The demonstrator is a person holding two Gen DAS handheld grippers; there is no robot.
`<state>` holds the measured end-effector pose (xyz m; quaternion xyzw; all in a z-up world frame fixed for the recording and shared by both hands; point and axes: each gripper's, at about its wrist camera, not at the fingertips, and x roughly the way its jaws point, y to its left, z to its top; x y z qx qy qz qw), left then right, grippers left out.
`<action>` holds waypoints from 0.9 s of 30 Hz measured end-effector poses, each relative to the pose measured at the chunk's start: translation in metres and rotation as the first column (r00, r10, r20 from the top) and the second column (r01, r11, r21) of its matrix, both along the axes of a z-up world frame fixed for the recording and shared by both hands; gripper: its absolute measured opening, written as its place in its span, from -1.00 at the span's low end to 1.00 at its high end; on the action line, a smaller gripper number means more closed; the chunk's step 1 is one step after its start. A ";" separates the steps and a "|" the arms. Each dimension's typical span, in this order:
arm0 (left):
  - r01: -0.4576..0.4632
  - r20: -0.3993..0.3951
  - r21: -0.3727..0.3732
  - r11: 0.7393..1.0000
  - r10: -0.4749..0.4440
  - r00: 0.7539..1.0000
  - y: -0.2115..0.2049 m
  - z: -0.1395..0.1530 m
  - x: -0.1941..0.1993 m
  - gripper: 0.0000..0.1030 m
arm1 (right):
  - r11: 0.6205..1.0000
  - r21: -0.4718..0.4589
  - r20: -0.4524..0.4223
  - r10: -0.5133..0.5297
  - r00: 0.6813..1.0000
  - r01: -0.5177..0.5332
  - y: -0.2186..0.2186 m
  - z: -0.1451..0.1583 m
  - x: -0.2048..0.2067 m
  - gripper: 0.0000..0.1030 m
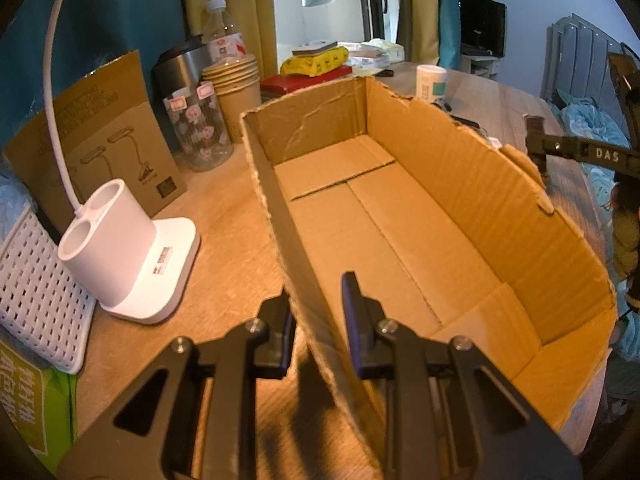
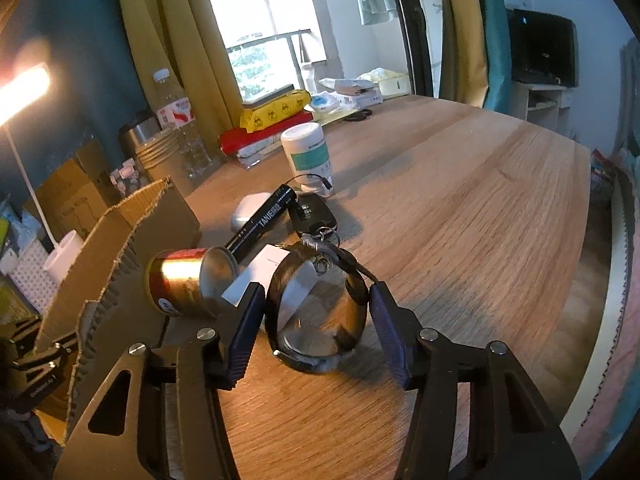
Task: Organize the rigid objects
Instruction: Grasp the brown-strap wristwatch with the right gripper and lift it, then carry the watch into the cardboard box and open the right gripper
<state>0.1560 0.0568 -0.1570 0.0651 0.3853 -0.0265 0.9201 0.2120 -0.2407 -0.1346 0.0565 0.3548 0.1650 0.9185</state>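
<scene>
An open, empty cardboard box (image 1: 400, 216) lies on the wooden table. My left gripper (image 1: 318, 320) straddles the box's near left wall, one finger outside and one inside, close on the wall. In the right wrist view my right gripper (image 2: 316, 316) is open around a black roll of tape (image 2: 320, 304) lying on the table. Beside it lie a red and gold can (image 2: 188, 280) on its side, a black flashlight (image 2: 264, 220), a car key with keyring (image 2: 312, 212), a grey earbud case (image 2: 250, 210) and a white bottle (image 2: 308, 152). The box wall (image 2: 108, 264) is at the left.
A white desk lamp base (image 1: 128, 252), white basket (image 1: 36, 292), cardboard sheet (image 1: 100, 132), glass jar (image 1: 200, 128), paper cups (image 1: 236, 88) and water bottle (image 1: 224, 36) stand left of the box. Books and a yellow packet (image 2: 276, 108) lie at the far edge.
</scene>
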 end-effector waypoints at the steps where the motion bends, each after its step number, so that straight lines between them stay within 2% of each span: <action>1: -0.002 0.002 0.002 1.000 0.002 1.000 0.000 0.000 0.000 -0.57 | 1.000 0.008 -0.004 0.000 1.000 0.000 -0.001 0.000 0.000 0.08; 8: -0.017 0.014 0.011 1.000 0.017 1.000 0.000 0.002 -0.002 -0.57 | 0.999 0.044 0.001 0.010 1.000 -0.010 -0.003 0.003 -0.005 0.07; 17: -0.016 0.016 0.019 1.000 0.016 1.000 -0.001 0.001 -0.001 -0.57 | 0.997 0.074 0.038 0.019 0.999 -0.022 -0.005 0.021 -0.013 0.07; 27: -0.017 0.016 0.018 1.000 0.016 1.000 -0.002 0.000 -0.001 -0.57 | 0.987 0.109 0.137 0.099 0.986 -0.114 0.014 0.075 -0.036 0.07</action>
